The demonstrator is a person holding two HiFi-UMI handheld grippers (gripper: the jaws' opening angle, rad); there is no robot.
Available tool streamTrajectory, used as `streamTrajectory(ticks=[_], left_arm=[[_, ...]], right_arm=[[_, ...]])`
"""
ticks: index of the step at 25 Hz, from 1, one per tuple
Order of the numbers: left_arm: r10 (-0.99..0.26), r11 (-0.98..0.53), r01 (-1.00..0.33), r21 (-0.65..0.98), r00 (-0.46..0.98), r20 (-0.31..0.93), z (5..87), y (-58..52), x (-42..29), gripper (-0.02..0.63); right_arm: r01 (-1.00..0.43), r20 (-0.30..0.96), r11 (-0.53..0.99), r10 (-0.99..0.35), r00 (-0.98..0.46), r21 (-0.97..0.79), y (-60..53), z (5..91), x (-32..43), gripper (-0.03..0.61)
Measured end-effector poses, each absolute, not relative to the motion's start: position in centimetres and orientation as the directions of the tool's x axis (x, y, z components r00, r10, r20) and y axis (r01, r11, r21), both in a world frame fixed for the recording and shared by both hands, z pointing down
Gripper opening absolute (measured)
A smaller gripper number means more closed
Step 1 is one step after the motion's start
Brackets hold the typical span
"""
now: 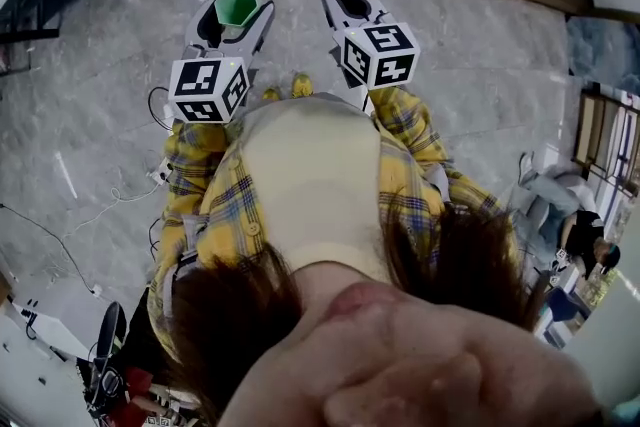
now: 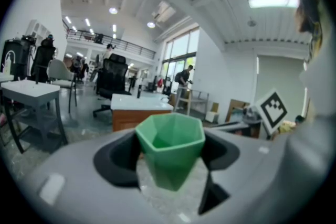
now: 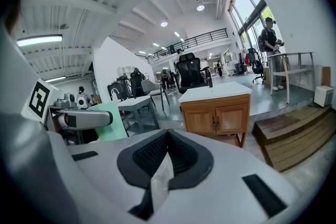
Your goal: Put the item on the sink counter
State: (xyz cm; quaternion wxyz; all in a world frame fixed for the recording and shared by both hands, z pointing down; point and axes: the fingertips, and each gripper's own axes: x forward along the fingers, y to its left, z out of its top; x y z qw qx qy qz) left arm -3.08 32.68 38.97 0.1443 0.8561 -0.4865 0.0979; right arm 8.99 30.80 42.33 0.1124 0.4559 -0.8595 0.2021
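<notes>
One white-topped wooden sink counter (image 3: 215,96) stands across the grey polished floor (image 1: 110,115) of a bright open hall. Two hand-held grippers point toward it: the left gripper (image 1: 238,15) is clamped on one green faceted cup (image 2: 170,144), held upright in mid-air, and the right gripper (image 3: 166,139) has its jaws together on nothing.

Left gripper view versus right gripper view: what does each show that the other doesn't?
Left only: the hollow inside of the green cup, clamped between the jaws of the left gripper. Right only: the right gripper, jaws together with nothing between them, and the front doors of the white-topped wooden cabinet. Both: the green cup and that cabinet.
</notes>
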Motion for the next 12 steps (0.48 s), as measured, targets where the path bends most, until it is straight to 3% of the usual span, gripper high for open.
streamTrajectory(ticks=[12], left_arm=[[-0.804,-0.482,-0.867,0.127,0.496,0.329,39.6,29.0,-1.4,0.334]], right_arm=[[-0.822,0.378,0.506,-0.73,-0.569,-0.261,26.7,43.2,10.6,0.012]])
